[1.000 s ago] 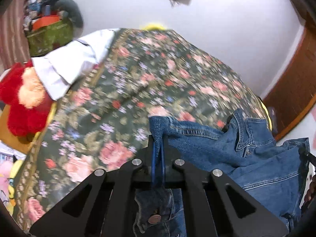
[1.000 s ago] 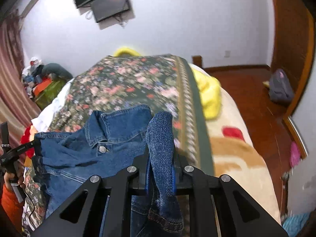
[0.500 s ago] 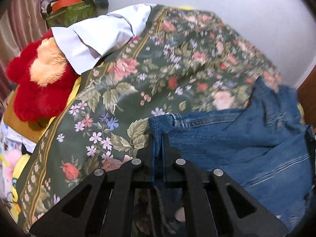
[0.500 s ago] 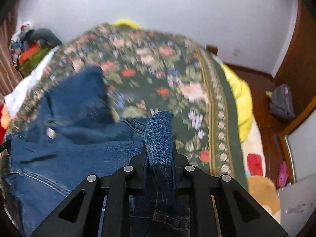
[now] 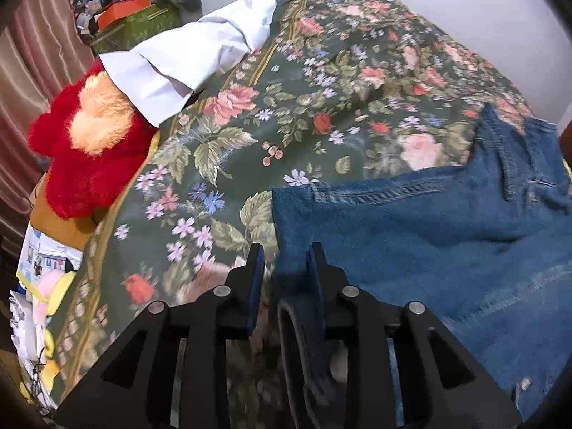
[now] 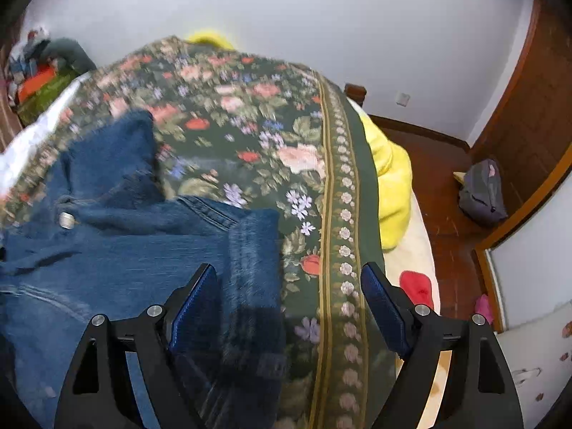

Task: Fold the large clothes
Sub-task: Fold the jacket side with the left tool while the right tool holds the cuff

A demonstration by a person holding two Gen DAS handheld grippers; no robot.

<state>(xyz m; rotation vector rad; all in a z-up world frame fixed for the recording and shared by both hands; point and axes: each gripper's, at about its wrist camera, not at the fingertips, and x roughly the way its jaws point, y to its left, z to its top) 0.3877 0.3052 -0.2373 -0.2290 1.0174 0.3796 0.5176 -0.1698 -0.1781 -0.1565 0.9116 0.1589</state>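
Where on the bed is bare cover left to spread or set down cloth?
Free: the floral bedcover between the white sheet and the denim jacket, and the strip between the jacket and the bordered edge. Crowded: the left edge by the red plush toy, and the yellow blanket side.

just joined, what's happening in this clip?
A person with a handheld gripper in each hand is folding a denim jacket on a bed covered by a floral bedspread. The jacket lies spread on the bedspread. The right gripper is wide open with the jacket's edge lying between its fingers. The left gripper is partly open, a corner of denim loose in the gap. A red plush toy and white cloth sit at the bed's left edge.
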